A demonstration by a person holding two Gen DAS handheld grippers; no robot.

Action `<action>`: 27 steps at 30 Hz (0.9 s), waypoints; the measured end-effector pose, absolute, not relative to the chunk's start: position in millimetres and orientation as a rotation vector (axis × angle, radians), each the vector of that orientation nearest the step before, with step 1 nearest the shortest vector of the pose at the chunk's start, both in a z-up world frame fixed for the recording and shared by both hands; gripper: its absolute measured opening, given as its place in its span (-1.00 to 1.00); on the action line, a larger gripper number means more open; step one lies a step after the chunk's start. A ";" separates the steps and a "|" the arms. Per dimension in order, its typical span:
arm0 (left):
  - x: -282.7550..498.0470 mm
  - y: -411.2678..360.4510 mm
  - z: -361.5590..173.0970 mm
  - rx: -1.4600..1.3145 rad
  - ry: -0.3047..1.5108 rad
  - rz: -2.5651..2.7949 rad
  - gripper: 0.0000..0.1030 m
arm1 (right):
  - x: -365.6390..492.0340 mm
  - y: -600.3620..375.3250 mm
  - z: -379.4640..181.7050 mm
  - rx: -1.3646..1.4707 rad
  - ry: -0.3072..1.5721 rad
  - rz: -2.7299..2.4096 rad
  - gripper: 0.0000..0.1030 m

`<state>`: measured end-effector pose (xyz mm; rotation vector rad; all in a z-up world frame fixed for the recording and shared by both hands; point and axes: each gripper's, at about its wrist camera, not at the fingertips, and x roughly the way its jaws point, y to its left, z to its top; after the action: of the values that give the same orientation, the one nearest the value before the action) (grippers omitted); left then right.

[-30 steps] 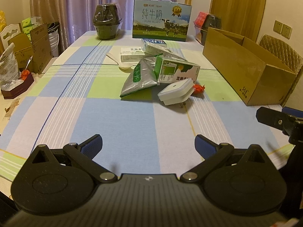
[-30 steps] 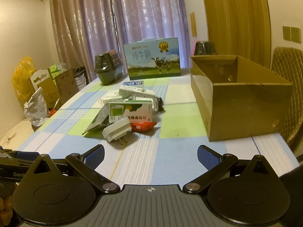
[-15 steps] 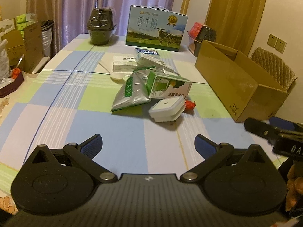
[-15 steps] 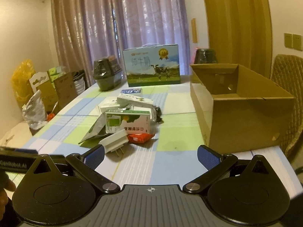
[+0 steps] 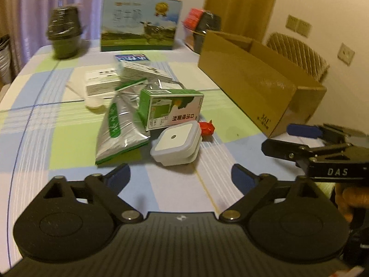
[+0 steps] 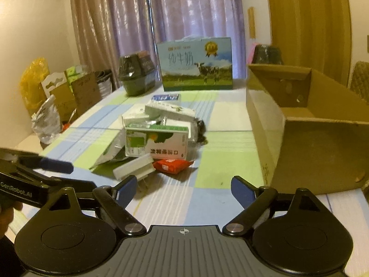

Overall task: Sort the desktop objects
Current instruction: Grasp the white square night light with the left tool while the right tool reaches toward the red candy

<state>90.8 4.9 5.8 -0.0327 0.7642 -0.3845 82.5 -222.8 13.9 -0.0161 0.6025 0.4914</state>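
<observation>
Low over the near edge of the checked blue, green and white worktop (image 5: 69,138), the left tool (image 5: 180,175) hangs with its blue-padded fingers spread wide and nothing between them. Just ahead of it lies a white square plastic plug-in night light (image 5: 176,144), tilted against a green and white cardboard medicine box (image 5: 171,108). A silver foil pouch with green lettering (image 5: 120,129) lies touching the box's left side, and a small red wrapped packet (image 5: 206,128) sits just right of the night light.

Beside it, the right tool (image 6: 183,190) is likewise spread wide and empty, above the worktop near the same heap, with the night light (image 6: 133,169) and red packet (image 6: 171,165) just beyond its left finger. Behind the green box, flat white cartons (image 6: 169,110) are stacked loosely together, and a blue and white one (image 6: 166,97) lies behind them.

To the right stands an open brown cardboard box (image 6: 322,138), well apart from the heap. At the far end stand a blue milk gift carton with a cow picture (image 6: 196,69) and a dark wrapped pot (image 6: 136,73). Part of a hand (image 5: 352,196) shows behind the right tool in the left wrist view.
</observation>
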 end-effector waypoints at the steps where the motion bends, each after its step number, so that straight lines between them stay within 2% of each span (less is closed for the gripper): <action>1: 96.1 4.1 3.1 -0.028 0.768 -0.395 0.77 | 86.9 -222.5 10.9 -0.023 0.609 0.491 0.66; 6: 123.2 3.1 -12.6 -0.036 0.797 -0.416 0.77 | 104.0 -221.8 -1.9 -0.032 0.642 0.506 0.60; 8: 132.4 2.7 -18.6 -0.049 0.814 -0.424 0.74 | 110.2 -219.5 -7.0 -0.035 0.659 0.525 0.47; 10: 141.8 1.7 -24.1 -0.062 0.838 -0.434 0.69 | 116.3 -217.2 -11.4 -0.040 0.669 0.535 0.43; 17: 165.6 -2.3 -38.8 -0.112 0.876 -0.457 0.65 | 127.0 -216.3 -24.6 -0.050 0.699 0.521 0.42; 18: 168.2 -2.9 -40.2 -0.119 0.879 -0.462 0.62 | 127.0 -215.9 -25.3 -0.052 0.702 0.521 0.42; 22: 171.8 -3.8 -43.7 -0.132 0.889 -0.457 0.22 | 129.5 -216.2 -29.2 -0.059 0.710 0.519 0.42; 27: 159.8 3.8 -37.5 -0.165 0.899 -0.416 0.22 | 133.5 -214.4 -28.7 -0.061 0.700 0.516 0.42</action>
<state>159.8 3.8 -37.5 -0.1652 0.8995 -0.4162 133.5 -214.4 -28.7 -0.0609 0.7002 0.5162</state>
